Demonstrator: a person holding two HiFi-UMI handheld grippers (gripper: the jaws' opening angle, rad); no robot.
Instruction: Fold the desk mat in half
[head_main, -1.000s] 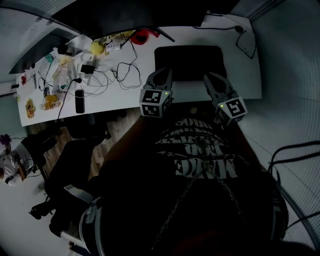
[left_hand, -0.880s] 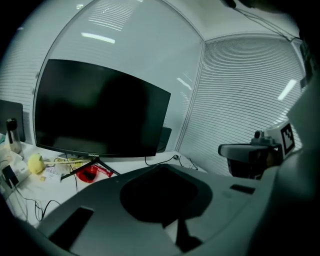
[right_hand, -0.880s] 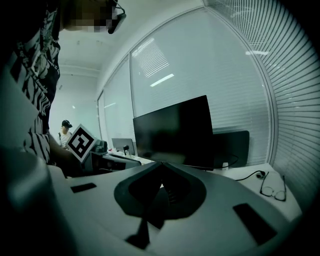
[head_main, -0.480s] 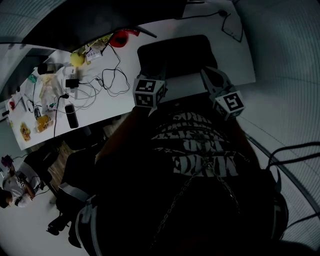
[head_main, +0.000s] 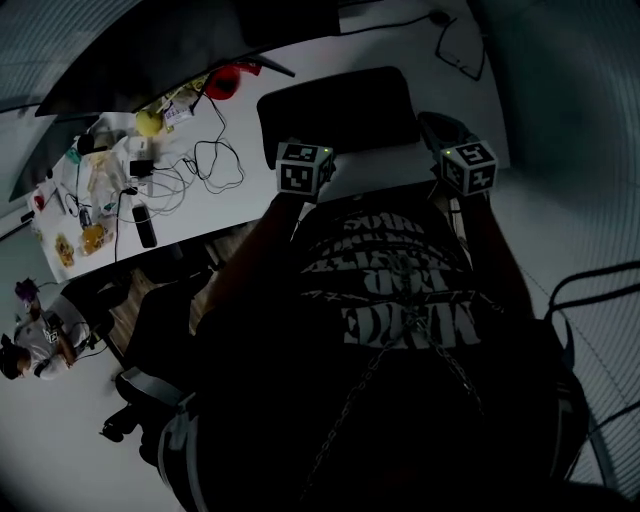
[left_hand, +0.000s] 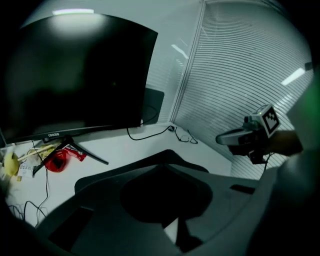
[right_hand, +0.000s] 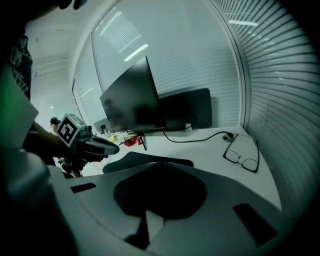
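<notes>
Left gripper (left_hand: 162, 167) and right gripper (right_hand: 161, 164) closed, empty — head view alone shows most of desk mat (head_main: 335, 105).

Here's the desk mat (head_main: 335, 110), lying on the desk (head_main: 250, 195). Behind the mat stands the monitor (left_hand: 75, 75), right of it the glasses (right_hand: 241, 157), left of it loose cables (head_main: 215, 160).

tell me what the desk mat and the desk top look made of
Desk mat: black, matte, thin and flat with rounded corners, no glare; probably soft rubber or faux leather, but the dim pictures leave it open. Desk top: white, smooth, evenly coloured with no grain; likely laminate or painted board.
</notes>
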